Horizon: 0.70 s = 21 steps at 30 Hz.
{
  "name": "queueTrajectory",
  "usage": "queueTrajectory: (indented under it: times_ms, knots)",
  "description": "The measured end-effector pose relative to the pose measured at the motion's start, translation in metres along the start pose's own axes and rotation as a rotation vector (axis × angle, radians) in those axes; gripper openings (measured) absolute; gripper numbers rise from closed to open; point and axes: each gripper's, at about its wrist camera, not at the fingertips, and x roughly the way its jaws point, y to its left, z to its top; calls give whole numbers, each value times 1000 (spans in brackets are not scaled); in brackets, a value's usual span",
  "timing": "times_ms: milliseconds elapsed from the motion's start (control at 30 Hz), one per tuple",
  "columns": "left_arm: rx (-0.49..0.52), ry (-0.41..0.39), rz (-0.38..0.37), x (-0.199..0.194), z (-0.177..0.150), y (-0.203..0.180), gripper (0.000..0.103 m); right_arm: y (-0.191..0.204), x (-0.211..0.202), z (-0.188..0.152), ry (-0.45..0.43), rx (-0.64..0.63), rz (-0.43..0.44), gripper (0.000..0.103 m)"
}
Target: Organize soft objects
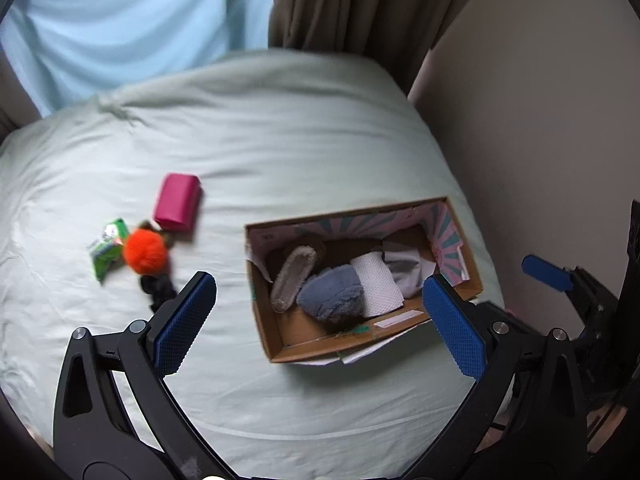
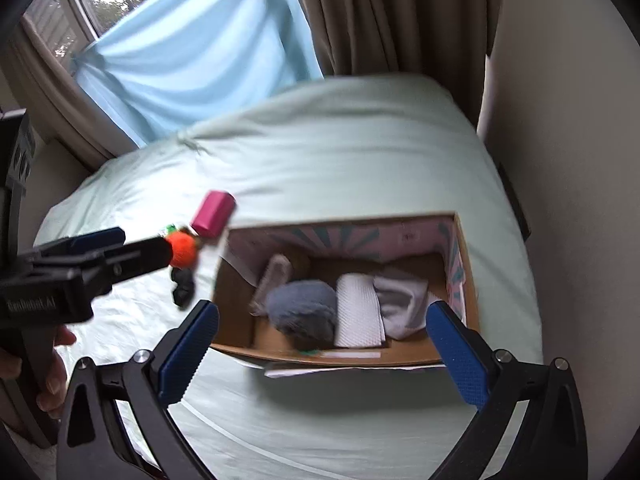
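Note:
A cardboard box (image 1: pixel 280 336) (image 2: pixel 236 336) lies on the pale green bed. Inside it are a grey fuzzy slipper (image 1: pixel 332 296) (image 2: pixel 302 308), a second slipper sole-up (image 1: pixel 292 278), a white paper roll (image 1: pixel 376 284) (image 2: pixel 358 312) and a folded grey cloth (image 1: pixel 404 272) (image 2: pixel 402 300). Left of the box lie a pink pouch (image 1: pixel 178 202) (image 2: pixel 212 212), an orange pom-pom (image 1: pixel 144 250) (image 2: pixel 184 252), a green packet (image 1: pixel 108 246) and a black scrunchie (image 1: pixel 158 286) (image 2: pixel 182 284). My left gripper (image 1: pixel 320 312) hangs open above the box, holding nothing. My right gripper (image 2: pixel 322 340) is also open and empty over the box.
A beige wall (image 1: pixel 540 120) runs along the bed's right side. Brown curtains (image 1: pixel 360 4) and a light blue sheet (image 1: pixel 120 20) over a window hang behind the bed. A hand (image 2: pixel 48 376) holds the left tool at the left edge of the right wrist view.

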Motion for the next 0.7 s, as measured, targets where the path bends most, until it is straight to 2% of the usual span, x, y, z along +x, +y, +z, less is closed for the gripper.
queueTrajectory:
  times_ms: [300, 500, 700]
  knots:
    - [-62, -148, 58, -103, -18, 46, 103, 65, -60, 17, -81, -83, 7, 103]
    - [-125, -232, 125, -163, -45, 105, 103, 119, -87, 16, -138, -112, 15, 103]
    - [-153, -264, 176, -201, -77, 163, 103, 175, -108, 6, -224, -96, 40, 103]
